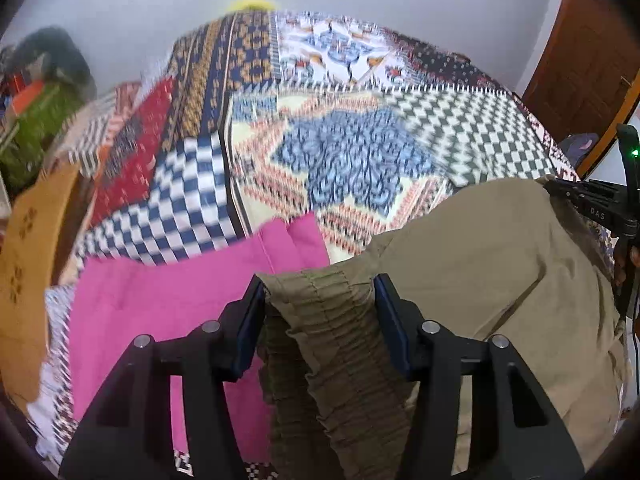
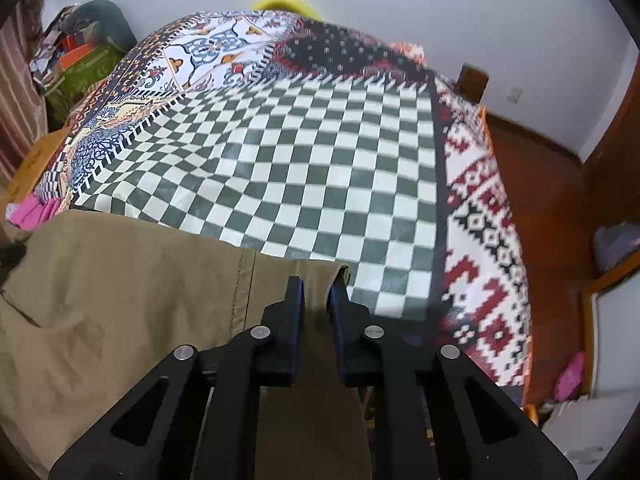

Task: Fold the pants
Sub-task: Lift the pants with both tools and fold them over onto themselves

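Note:
Olive-khaki pants [image 1: 472,264] hang lifted over a patchwork bedspread [image 1: 344,152]. My left gripper [image 1: 320,286] is shut on the gathered elastic waistband [image 1: 328,320], bunched between its fingers. My right gripper [image 2: 316,286] is shut on a corner of the pants [image 2: 120,288] near a stitched seam. The right gripper also shows at the right edge of the left wrist view [image 1: 592,204], holding the far end of the cloth. The cloth is stretched between the two grippers.
A pink garment [image 1: 172,300] lies on the bed under the left gripper. A mustard cloth [image 1: 28,264] lies at the left edge. Clutter [image 2: 80,52] is piled at the far left. A wooden door [image 1: 580,48] and brown floor [image 2: 540,200] are on the right.

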The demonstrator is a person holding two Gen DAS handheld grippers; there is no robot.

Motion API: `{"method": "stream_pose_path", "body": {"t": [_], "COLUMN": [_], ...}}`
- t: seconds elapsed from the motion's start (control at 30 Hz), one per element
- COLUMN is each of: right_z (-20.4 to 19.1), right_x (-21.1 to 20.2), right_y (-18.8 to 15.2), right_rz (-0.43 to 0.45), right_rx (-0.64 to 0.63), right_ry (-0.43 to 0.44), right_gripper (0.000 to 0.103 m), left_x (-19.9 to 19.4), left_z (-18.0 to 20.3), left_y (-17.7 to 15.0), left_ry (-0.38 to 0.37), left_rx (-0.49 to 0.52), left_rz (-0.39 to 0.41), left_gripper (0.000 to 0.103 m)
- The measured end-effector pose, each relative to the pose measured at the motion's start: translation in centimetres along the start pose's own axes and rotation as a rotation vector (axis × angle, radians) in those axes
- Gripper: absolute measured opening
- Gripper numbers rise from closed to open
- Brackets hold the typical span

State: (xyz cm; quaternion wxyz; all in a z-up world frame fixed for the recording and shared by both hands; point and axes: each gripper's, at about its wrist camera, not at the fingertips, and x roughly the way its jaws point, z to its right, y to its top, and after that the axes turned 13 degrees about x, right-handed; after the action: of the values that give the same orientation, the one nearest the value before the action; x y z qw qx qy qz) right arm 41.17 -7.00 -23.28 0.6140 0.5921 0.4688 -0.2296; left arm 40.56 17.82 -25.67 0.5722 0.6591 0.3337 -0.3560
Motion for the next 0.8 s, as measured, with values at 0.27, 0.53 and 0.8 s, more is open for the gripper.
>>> {"method": "stream_pose_path", "body": {"t": [0.27, 0.53, 0.8], "right_z": [-0.4, -1.3, -1.1], "right_x": [-3.5, -8.0, -13.9], "right_y": [3.5, 3.5, 1.3], "right_rz": [0.153, 0.229, 0.291], "right_rx": [0.046, 0.055, 0.097], "right_ry": [0.001, 0.057, 0.118], "right_gripper": [0.005, 0.005, 0.005], "left_x": [-1.2, -5.5, -11.3], "left_z": [-2.1, -1.4, 0.2], "left_y": [2.6, 2.2, 1.4], "left_ry": [0.043, 0.035, 0.021], "left_rx": [-0.049, -0.030, -0.014], "left_rz": [0.041, 0.090, 0.151], "left_gripper": [0.053, 0.053, 0.052]}}
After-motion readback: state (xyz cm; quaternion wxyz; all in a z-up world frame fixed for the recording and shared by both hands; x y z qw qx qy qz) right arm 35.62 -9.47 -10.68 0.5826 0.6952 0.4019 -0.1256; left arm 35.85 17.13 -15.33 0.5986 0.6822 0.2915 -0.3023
